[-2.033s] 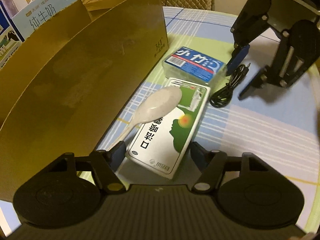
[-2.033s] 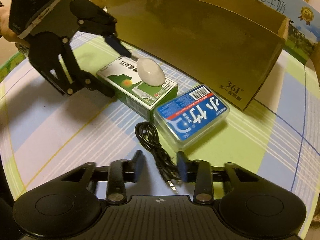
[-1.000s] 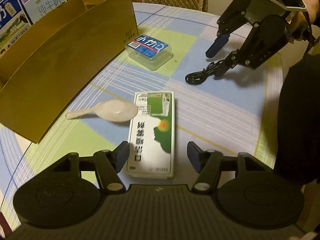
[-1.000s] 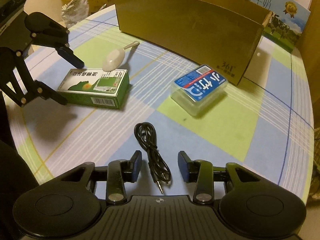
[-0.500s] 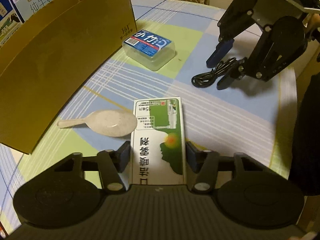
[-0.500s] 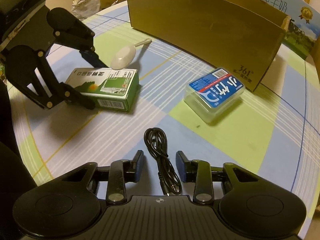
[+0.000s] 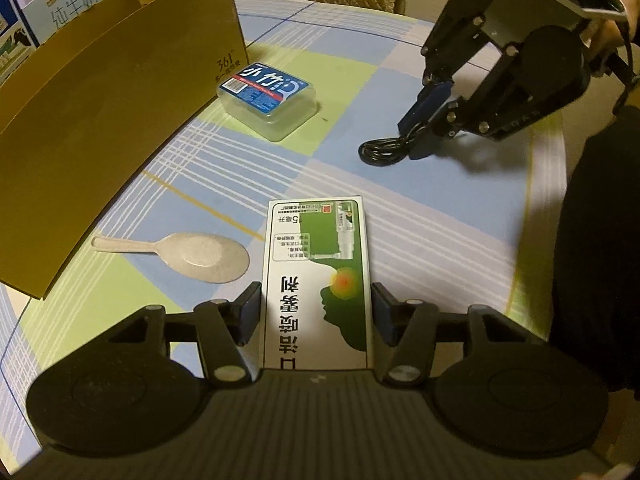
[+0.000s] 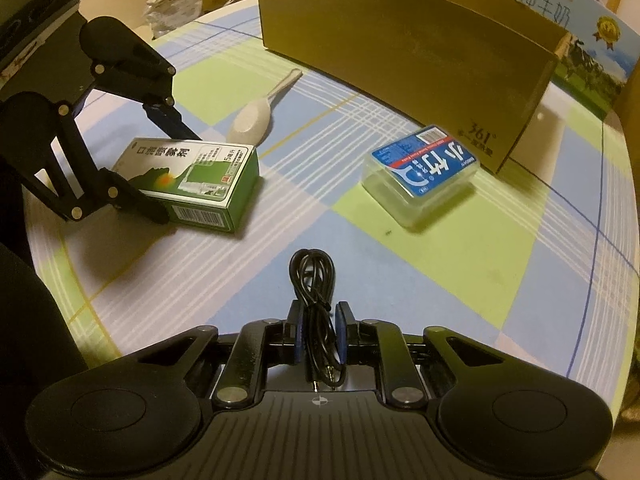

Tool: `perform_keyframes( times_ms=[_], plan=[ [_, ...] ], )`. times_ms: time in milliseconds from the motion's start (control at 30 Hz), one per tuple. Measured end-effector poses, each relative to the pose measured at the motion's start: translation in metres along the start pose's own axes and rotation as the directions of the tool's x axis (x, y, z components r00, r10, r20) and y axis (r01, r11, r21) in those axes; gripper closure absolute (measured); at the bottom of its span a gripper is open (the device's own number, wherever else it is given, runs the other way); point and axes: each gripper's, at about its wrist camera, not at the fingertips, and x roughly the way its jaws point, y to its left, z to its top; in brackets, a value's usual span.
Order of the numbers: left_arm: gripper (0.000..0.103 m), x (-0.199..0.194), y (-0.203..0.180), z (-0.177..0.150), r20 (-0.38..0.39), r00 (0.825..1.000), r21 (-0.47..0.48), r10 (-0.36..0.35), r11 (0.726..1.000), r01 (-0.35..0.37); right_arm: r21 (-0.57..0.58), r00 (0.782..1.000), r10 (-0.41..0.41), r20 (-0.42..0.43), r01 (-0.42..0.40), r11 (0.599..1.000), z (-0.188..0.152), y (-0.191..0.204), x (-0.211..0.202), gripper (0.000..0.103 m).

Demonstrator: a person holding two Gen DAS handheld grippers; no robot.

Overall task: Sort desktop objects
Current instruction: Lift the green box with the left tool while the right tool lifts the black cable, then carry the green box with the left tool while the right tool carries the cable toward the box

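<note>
my left gripper [image 7: 316,312] straddles the green box [image 7: 316,280], pads touching its sides; my right gripper [image 8: 318,334] pinches the black cable [image 8: 314,284].

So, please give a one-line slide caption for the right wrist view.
Right gripper closed on black cable; left gripper straddles green box.

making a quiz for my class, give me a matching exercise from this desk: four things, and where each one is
Things:
1. black cable
2. green box
3. spoon
4. clear case with blue label

Places:
a. between the left claw's fingers
b. lying loose beside the green box
c. near the cardboard box's corner
d. pinched in the right claw

Pairs: 1-d, 2-a, 3-b, 4-c
</note>
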Motion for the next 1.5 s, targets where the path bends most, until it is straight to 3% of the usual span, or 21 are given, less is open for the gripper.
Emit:
perform_keyframes(
  times_ms=[200, 700, 1067, 1500],
  plan=[
    [0.05, 0.006, -0.001, 0.001, -0.008, 1.0, -0.017, 0.0, 1.0, 0.0, -0.107, 1.0, -0.023, 0.008, 0.024, 0.994, -0.001, 0.008, 0.002, 0.09],
    [0.053, -0.018, 0.001, 0.007, 0.025, 0.998, -0.131, 0.054, 0.99, -0.05, 0.06, 0.997, -0.051, 0.053, 0.047, 0.997, 0.006, 0.004, -0.02, 0.093],
    [0.053, -0.058, 0.011, 0.023, 0.036, 0.989, -0.261, 0.143, 0.957, -0.128, 0.106, 0.987, -0.098, 0.13, 0.085, 0.991, 0.034, 0.008, -0.062, 0.093],
    [0.053, -0.101, 0.015, 0.037, 0.062, 0.975, -0.327, 0.214, 0.927, -0.183, 0.153, 0.968, -0.119, 0.22, 0.087, 0.984, 0.07, 0.018, -0.098, 0.093]
  ],
)
